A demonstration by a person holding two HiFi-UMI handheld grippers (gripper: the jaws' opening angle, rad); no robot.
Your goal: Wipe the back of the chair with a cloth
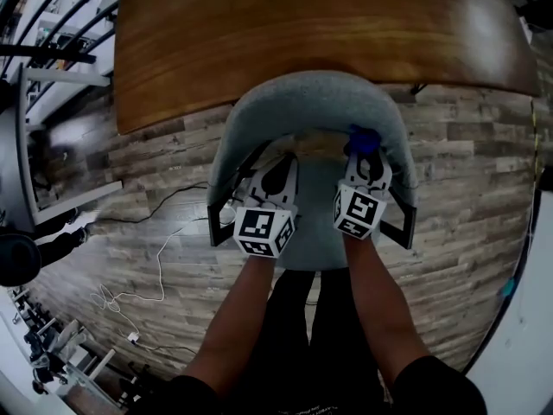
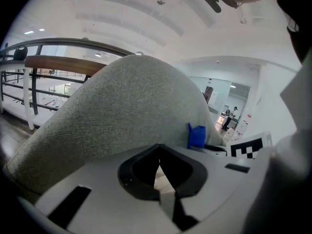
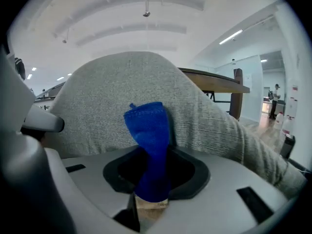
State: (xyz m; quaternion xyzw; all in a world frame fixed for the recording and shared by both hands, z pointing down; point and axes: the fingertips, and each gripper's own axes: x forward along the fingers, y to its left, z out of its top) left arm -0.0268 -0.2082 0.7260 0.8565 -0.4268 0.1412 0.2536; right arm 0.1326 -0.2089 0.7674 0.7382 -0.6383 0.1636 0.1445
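**Entry: blue cloth, presented to chair back**

Cloth [image 3: 148,145] — small, blue, napped weave. It was pinched by its lower end in the right gripper [image 3: 151,199], whose jaws were closed tight on it. The free end stood upright just before the chair back [image 3: 112,96], on the right part of the face turned toward the person. Contact between the two could not be confirmed.

Left gripper [image 2: 159,174] — jaws together, nothing between them. It sat beside the right one, over the seat and near the same face.

Chair back: grey woven upholstery, curved and padded. A wooden table [image 1: 320,33] lay beyond it.

Handling, as judged: the cloth was probably light, soft and limp, and likely to fold over under pressure. The hold low on its end left most of it free for wiping. A shorter free end would probably press more firmly. The coarse weave seemed likely to drag on the nap, so slow strokes looked advisable.
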